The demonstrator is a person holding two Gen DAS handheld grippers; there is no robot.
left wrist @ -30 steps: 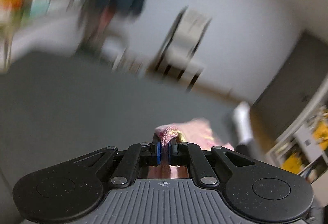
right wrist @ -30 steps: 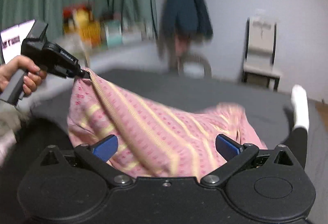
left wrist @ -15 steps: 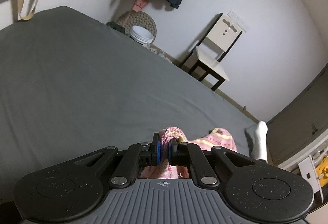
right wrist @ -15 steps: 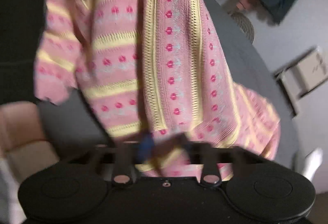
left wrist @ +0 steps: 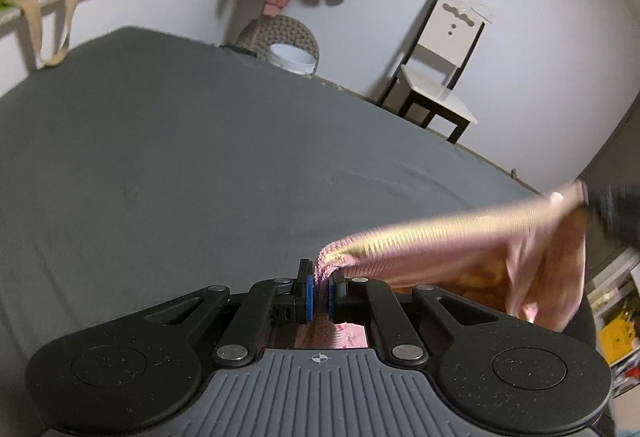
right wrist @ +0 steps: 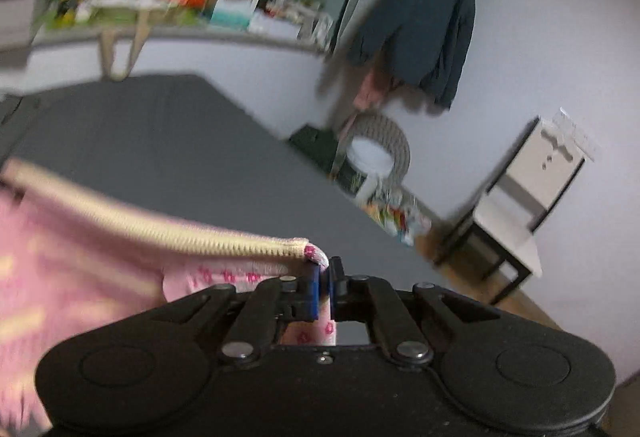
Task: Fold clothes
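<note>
1. Pinching the pink sweater [left wrist: 460, 257] in my left tool [left wrist: 319, 295], pads pressed together on its ribbed edge.
2. My right tool [right wrist: 325, 291] clamps the opposite corner.
3. Sweater hangs stretched between them, above the grey bed [left wrist: 160, 157].

Pink knit sweater [left wrist: 460, 249] with yellow ribbed edge [right wrist: 180, 233] and red dots being held stretched, hanging above grey bed.
</note>
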